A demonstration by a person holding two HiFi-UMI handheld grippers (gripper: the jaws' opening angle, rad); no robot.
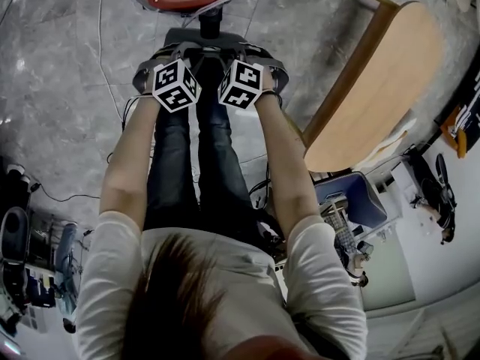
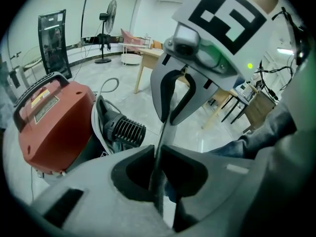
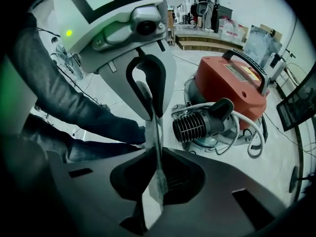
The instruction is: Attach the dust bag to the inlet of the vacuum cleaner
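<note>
My left gripper [image 2: 158, 181] and right gripper [image 3: 157, 181] each have their jaws pinching the dust bag's [image 3: 152, 132] thin edge. The bag hangs over the floor [image 1: 60, 88], just near of the red vacuum cleaner [image 2: 54, 122] and its ribbed black inlet [image 2: 126, 131].

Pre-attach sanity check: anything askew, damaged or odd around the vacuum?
Nothing damaged or spilled. Only oddity: the pale cord lies in loose loops round the red vacuum, beside its ribbed inlet.

- Lab or test room, by the look of it: polished grey floor [image 1: 60, 111], loose cables [image 1: 75, 197] trailing across it.
- Wooden table [image 1: 375, 88], standing fan [image 2: 109, 14], wired-up desk [image 2: 256, 105] at the side.
</note>
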